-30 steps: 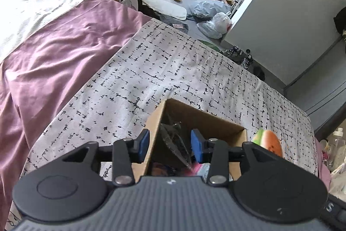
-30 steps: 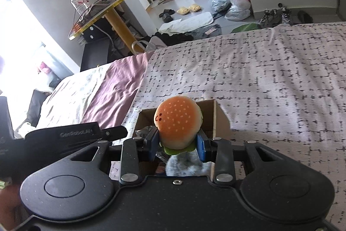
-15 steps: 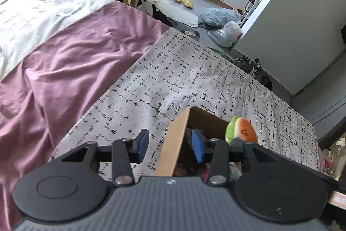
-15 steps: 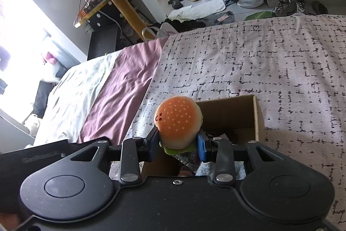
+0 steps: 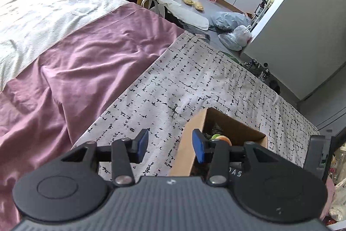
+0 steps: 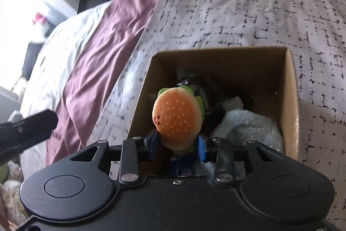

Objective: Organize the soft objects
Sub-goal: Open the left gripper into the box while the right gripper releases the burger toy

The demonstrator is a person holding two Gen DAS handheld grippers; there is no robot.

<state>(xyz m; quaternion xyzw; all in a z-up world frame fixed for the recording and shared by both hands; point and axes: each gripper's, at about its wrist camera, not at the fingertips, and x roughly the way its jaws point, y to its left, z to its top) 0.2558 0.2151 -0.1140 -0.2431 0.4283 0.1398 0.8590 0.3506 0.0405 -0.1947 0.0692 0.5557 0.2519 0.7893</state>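
Hidden / unclear: box (image 6: pixel 290 101) contents mostly in shadow; dark items at the back can't be identified. A white fluffy item (image 6: pixel 248 125) shows at the near right of the box interior, partly cut off by the gripper body. Blue printed item below the burger is half covered, label unreadable. Right wrist view is motion-blurred at the left side. In the left wrist view the near part of the box is behind the gripper; only a sliver of the burger plush (image 5: pixel 222 139) shows inside.

Right gripper (image 6: pixel 176 144): blue pads clamped on the lower part of the burger plush (image 6: pixel 178 118), bun top w/ green lettuce edge; it sits over the box opening, near the left wall.

Left gripper (image 5: pixel 170 144): pads wide apart, holding nothing. Box's left wall (image 5: pixel 190 140) stands between the two pads; contact can't be told.

Box: open cardboard, on the bed's black-flecked blanket (image 5: pixel 183 83); mauve sheet (image 5: pixel 86 70) alongside.
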